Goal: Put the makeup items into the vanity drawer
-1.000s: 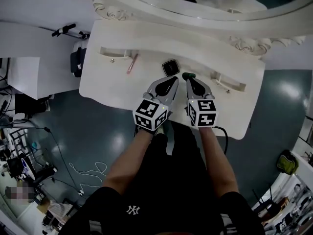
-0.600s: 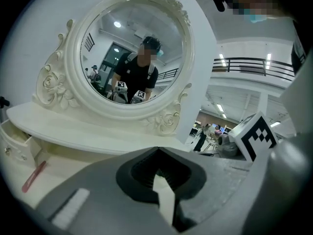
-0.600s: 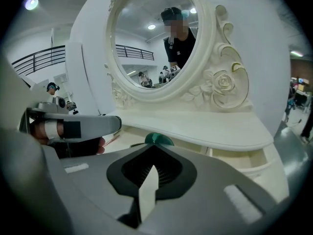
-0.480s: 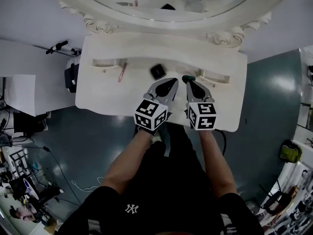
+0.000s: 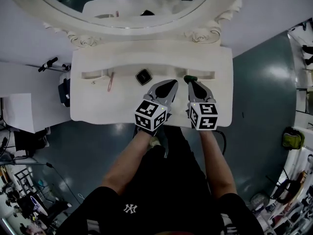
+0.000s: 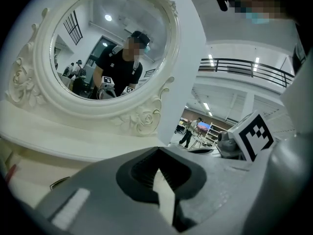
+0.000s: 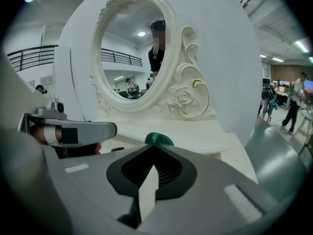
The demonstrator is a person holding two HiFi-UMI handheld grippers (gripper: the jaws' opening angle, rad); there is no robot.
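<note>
Left gripper (image 5: pixel 172 82): jaws are seen pressed together in its own view, nothing between them.
Right gripper (image 5: pixel 192 82): closed too, with a green-capped item (image 7: pixel 159 139) pinched right at the tip, above the bench (image 5: pixel 98 106).
Head view only: a black compact (image 5: pixel 143 76) and a pink stick (image 5: pixel 110 81) are seen lying on the bench.
Gripper views only: the oval mirror (image 6: pixel 105 48) is shown face-on.

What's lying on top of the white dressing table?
A pink stick, a small black square case, and a green thing at the right gripper tip. That gripper and the left gripper hide the tabletop beneath them.
</note>
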